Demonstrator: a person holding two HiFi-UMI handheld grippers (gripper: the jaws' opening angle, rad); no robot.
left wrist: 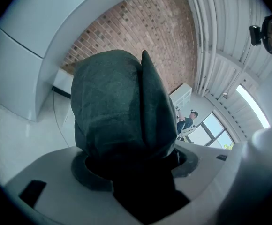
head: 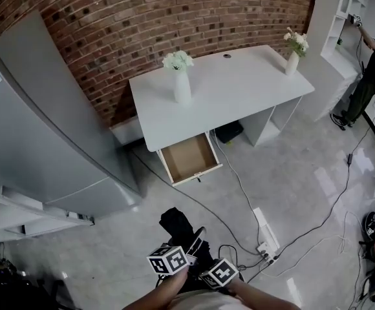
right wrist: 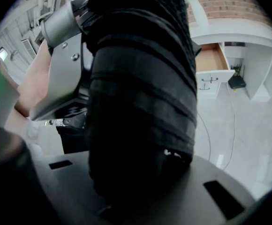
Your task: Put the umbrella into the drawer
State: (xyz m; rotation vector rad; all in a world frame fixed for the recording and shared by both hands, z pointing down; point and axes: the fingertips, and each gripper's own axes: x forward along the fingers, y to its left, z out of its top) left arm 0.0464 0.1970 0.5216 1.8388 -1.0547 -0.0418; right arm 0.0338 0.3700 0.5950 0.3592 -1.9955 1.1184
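A black folded umbrella is held low in front of me, over the floor, by both grippers. My left gripper is shut on its thick fabric bundle, which fills the space between the wide-set jaws. My right gripper is shut on the umbrella from the other side; the jaws themselves are hidden behind the black folds. The wooden drawer stands pulled out from under the white desk, some way ahead of the grippers. In the right gripper view the drawer shows beyond the umbrella.
A grey fridge stands at the left. Two white vases with flowers sit on the desk. Cables and a power strip lie on the floor between me and the desk. A person stands at far right by white shelves.
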